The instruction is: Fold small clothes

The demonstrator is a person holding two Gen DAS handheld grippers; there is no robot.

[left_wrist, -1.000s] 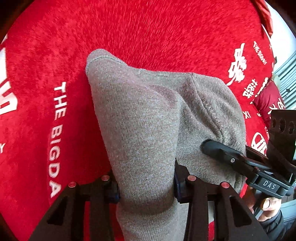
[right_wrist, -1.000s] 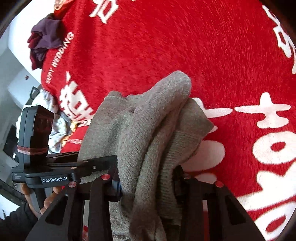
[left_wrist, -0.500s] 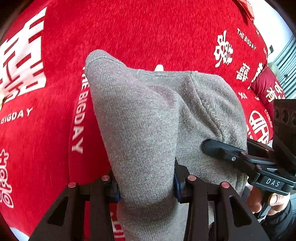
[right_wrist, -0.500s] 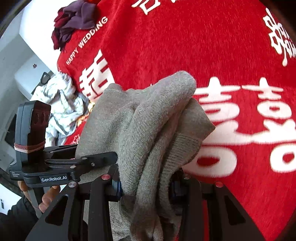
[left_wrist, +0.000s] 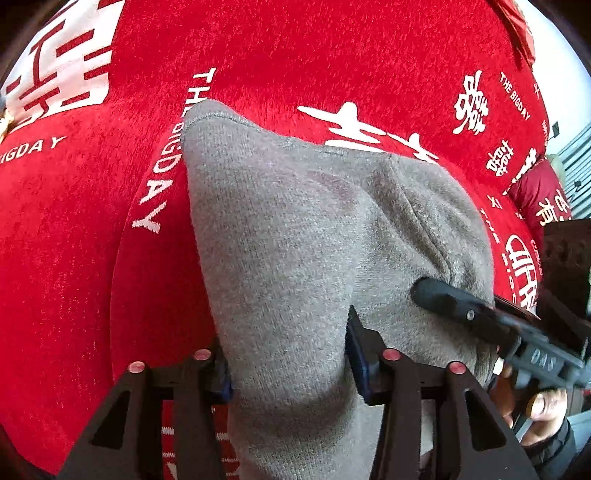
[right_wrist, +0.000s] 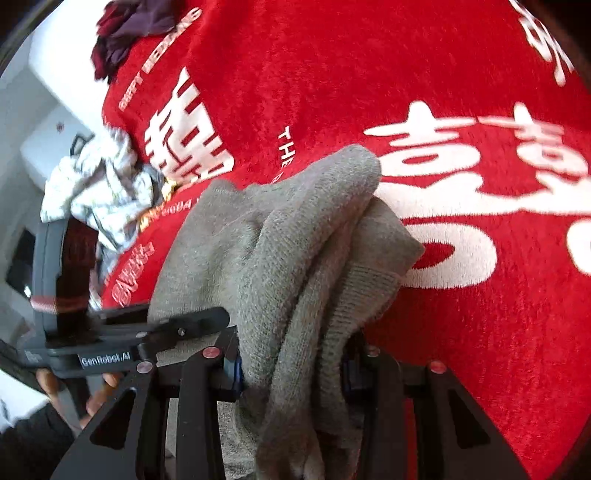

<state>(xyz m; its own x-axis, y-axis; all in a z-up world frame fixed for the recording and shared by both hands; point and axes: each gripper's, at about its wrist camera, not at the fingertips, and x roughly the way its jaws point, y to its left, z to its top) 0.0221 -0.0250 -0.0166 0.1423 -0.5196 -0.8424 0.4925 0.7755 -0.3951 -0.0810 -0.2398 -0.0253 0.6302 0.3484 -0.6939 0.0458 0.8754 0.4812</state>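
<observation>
A grey knit garment (left_wrist: pixel 295 236) hangs bunched between both grippers above a red bed cover (left_wrist: pixel 295 55) with white lettering. My left gripper (left_wrist: pixel 288 363) is shut on one bunched edge of it. My right gripper (right_wrist: pixel 291 363) is shut on the other edge, where the garment (right_wrist: pixel 280 236) shows several folded layers. The right gripper also shows at the right of the left wrist view (left_wrist: pixel 480 317). The left gripper shows at the left of the right wrist view (right_wrist: pixel 147 339). The fingertips are hidden by the cloth.
A crumpled white patterned cloth (right_wrist: pixel 99 184) lies at the left edge of the cover. A dark purple and maroon garment (right_wrist: pixel 125 29) lies at its far corner. A red cushion (left_wrist: pixel 543 203) sits at the right. White furniture (right_wrist: pixel 40 155) stands beyond the bed.
Both grippers have carried the grey garment across the red cover; the lettering beneath has shifted. The grip and the garment's shape are unchanged.
</observation>
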